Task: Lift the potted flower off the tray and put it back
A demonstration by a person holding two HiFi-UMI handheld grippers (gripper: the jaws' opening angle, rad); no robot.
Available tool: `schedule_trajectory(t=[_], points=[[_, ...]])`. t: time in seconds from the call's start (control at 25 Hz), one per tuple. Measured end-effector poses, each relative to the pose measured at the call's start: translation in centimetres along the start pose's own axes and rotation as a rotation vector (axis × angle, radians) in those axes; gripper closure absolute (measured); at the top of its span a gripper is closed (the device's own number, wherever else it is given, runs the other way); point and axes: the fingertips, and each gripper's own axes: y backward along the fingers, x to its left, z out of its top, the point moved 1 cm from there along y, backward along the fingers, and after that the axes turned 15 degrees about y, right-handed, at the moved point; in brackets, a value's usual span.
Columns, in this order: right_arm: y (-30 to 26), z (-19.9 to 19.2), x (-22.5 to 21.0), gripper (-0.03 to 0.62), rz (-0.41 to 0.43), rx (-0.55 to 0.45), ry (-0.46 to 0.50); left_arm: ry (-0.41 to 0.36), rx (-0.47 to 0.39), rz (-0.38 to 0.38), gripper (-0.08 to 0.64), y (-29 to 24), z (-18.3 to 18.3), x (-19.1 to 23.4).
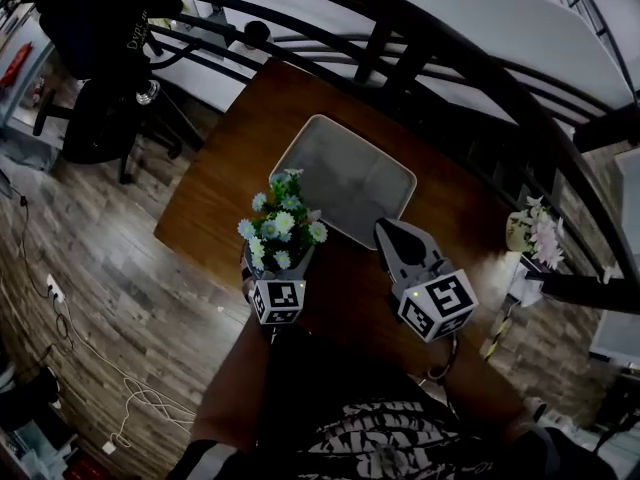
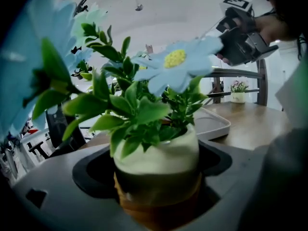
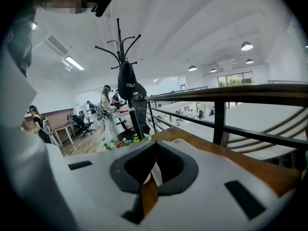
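The potted flower (image 1: 283, 226), with pale blue and white blooms over green leaves, is off the tray, near the tray's front left corner over the brown table (image 1: 225, 183). My left gripper (image 1: 277, 263) is shut on its pot (image 2: 159, 170), which is cream on top and orange-brown below. The grey-white tray (image 1: 345, 176) lies bare on the table; in the left gripper view the tray (image 2: 214, 124) lies behind the pot to the right. My right gripper (image 1: 392, 236) hovers by the tray's front right corner, jaws shut with nothing between them (image 3: 153, 153).
A dark metal railing (image 1: 450, 58) curves along the table's far and right sides. A second small potted flower (image 1: 535, 230) stands at the right beyond the table. A black chair and coat stand (image 1: 95, 38) are at the upper left, and the table's left edge drops to wood floor.
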Motion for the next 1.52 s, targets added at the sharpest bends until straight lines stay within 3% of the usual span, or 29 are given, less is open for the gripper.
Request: schedule_trajectory(t=[0.2,0.4,0.8,1.32,1.44,1.52], points=[[-0.9,-0.1,0.9,0.594,0.024,0.005,0.006,0.013,0.02,0.003,0.037,-0.8,-1.3,0.7],[-0.8,-0.2,1.0,0.594,0.033,0.009,0.008,0.076,0.076,-0.007,0.037,-1.2,-2.9,1.2],[0.2,1.2,1.0,0.594,0.049,-0.034,0.002,0.05,0.149,0.01,0.037,1.0,-3.7,1.1],[2.3,1.4,1.9,0.594,0.097,-0.082,-0.019,0.208,0.189,0.094,0.039,6.9,-4.6,1.8],[2.3,1.1,2.4,0.594,0.102,-0.079,-0.015,0.227,0.209,0.141,0.139,7.8,-4.6,2.3],[2.4,0.8,2.9,0.594,0.098,-0.073,-0.012,0.244,0.217,0.187,0.32,8.7,-4.9,2.9]])
